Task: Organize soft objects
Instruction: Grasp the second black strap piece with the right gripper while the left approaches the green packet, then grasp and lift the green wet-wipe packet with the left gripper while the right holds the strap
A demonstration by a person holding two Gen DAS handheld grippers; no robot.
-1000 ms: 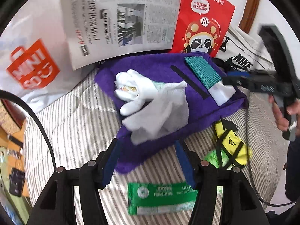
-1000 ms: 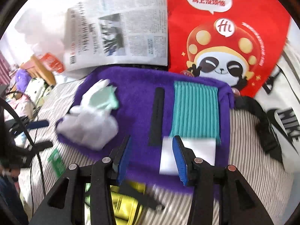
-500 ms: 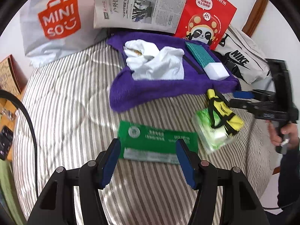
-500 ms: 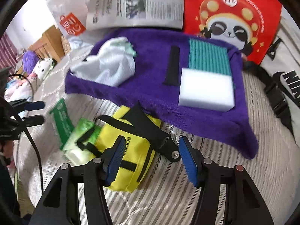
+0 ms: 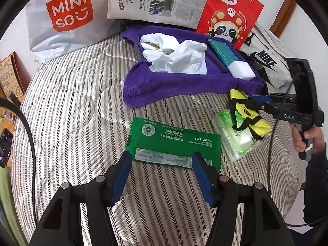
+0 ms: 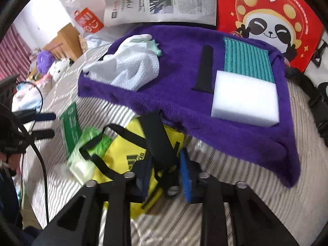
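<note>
On striped bed — right tongs (image 6: 166, 176) grip adidas pouch (image 6: 125, 155) strap.

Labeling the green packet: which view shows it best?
Left wrist: the green packet lies flat, whole face and print visible, ahead of the open left tool. Right wrist shows only a foreshortened sliver at the left.

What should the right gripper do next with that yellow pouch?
Probably lift it a little. The right gripper looks closed on the black strap of the yellow pouch, which still lies on the green tissue pack, beside the purple towel holding the sorted items.
</note>
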